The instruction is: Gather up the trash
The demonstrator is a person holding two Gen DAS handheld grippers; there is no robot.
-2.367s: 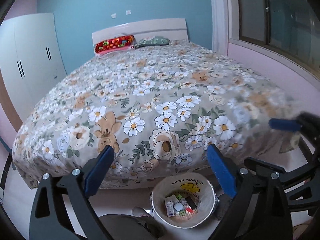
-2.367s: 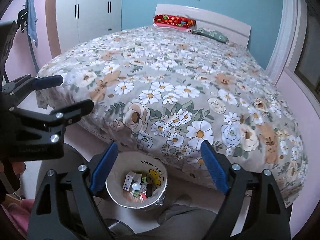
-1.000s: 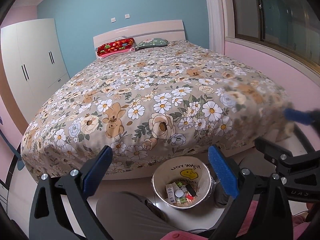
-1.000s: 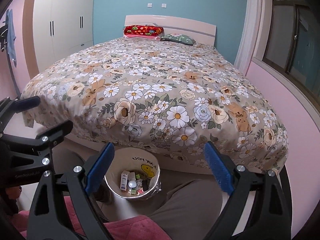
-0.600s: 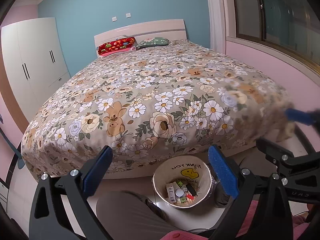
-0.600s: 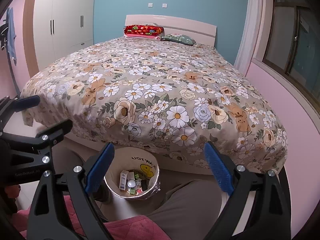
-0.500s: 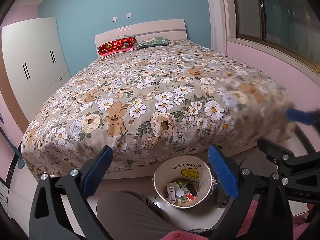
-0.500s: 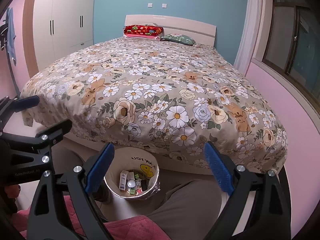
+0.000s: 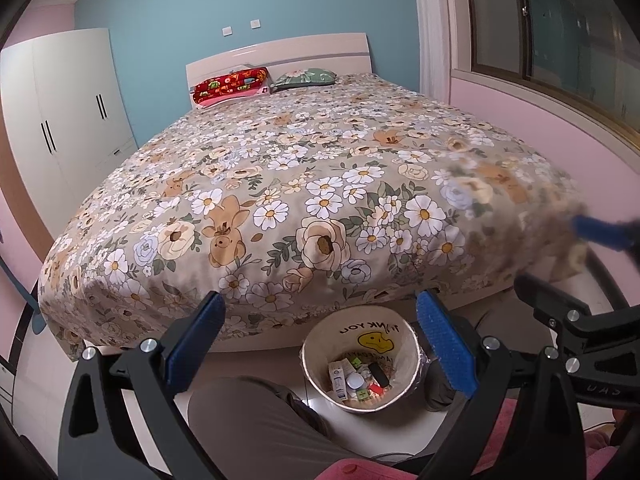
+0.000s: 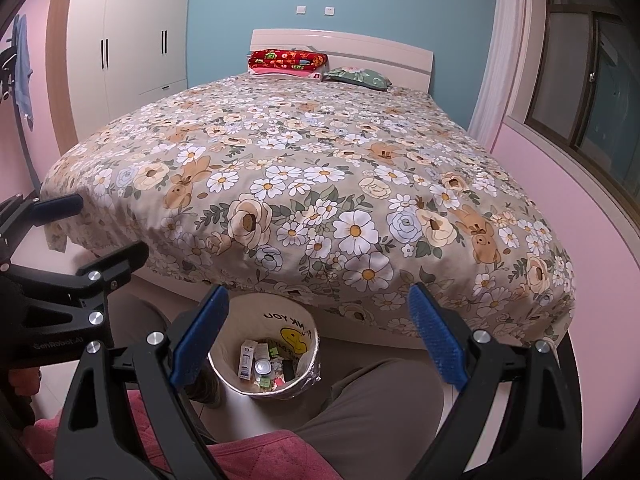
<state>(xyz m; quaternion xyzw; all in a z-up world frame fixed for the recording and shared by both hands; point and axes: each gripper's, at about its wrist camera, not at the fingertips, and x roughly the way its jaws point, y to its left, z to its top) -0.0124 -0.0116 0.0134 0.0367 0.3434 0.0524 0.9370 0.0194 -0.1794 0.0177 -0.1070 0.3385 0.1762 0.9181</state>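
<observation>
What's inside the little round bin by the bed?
The bin holds small trash: a white carton, a round silver can top, a black item and colorful wrappers. Anything under that pile is hidden.

Both views are evenly and fairly brightly lit by soft, diffuse light with no harsh glare. Fisheye distortion bows the walls and darkens the corners into a black vignette. In the left wrist view the bedspread (image 9: 304, 200) smears into blur at the right edge; the right wrist view stays sharp. Soft shadow pools under the bed's foot.
</observation>
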